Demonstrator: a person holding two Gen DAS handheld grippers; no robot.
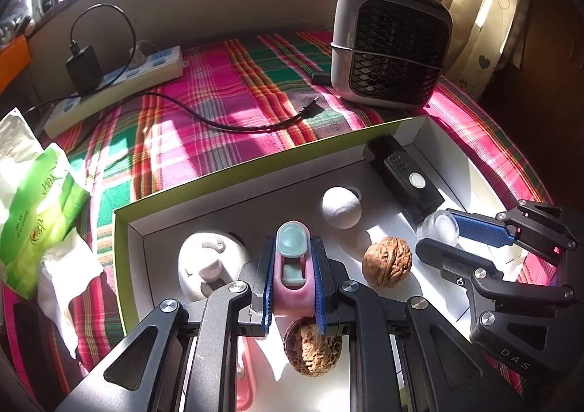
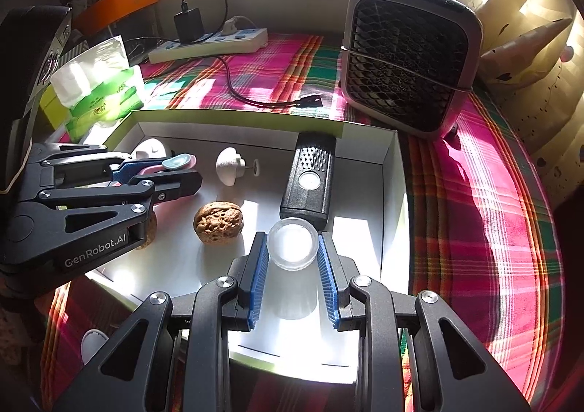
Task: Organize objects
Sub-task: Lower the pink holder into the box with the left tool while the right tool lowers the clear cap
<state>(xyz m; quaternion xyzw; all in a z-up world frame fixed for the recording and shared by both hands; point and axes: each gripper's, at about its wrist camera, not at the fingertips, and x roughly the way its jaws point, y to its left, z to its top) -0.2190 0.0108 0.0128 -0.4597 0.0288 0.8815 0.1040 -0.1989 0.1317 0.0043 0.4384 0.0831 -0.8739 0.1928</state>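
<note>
Pink clip with pale blue cap clenched in left tongs over white box; small clear jar gripped by right tongs. Left view alone shows second walnut beneath tongs, half hidden; right view only its edge behind left tongs. First walnut and black device inside box. Round white items hard to identify.

The left gripper was clamped on a pink clip-like item with a teal cap above the white box. In the box: one walnut right of the clip, another walnut beneath it, a white ball behind. At the box's right, the right gripper gripped a clear jar beside a black device.
</note>
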